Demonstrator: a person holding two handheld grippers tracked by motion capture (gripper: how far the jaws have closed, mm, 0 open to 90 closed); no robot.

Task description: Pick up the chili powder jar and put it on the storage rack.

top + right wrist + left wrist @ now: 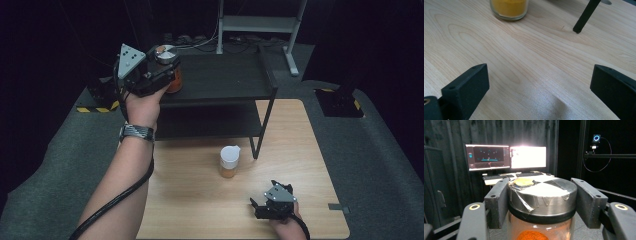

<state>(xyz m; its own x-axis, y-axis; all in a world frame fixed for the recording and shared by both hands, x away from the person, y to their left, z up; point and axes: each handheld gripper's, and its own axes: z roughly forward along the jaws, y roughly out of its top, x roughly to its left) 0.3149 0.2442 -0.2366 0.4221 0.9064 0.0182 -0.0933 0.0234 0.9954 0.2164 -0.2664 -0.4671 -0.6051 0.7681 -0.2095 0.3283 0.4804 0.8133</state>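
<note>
Nearest us on the bench (190,210), our right gripper (257,206) rests with jaws spread wide and empty, apparently waiting. Beyond it stands a white-lidded jar (229,161) of yellow powder. Farther off, our left gripper (167,75) clamps an orange-filled jar (541,205) by its taped lid on the black shelf (225,75).

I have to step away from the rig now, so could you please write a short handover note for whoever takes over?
Left gripper: at the top shelf of the black rack, jaws around the silver lid of the orange jar; the left gripper view leaves a slim gap at the right jaw, so a firm grip cannot be confirmed.
Right gripper: open, nothing held, low over the wooden table near its front edge.
Yellow jar, white lid: standing on the table beside the rack's leg.
Done: orange jar is at the shelf.
Left, probably: the yellow jar.
</note>
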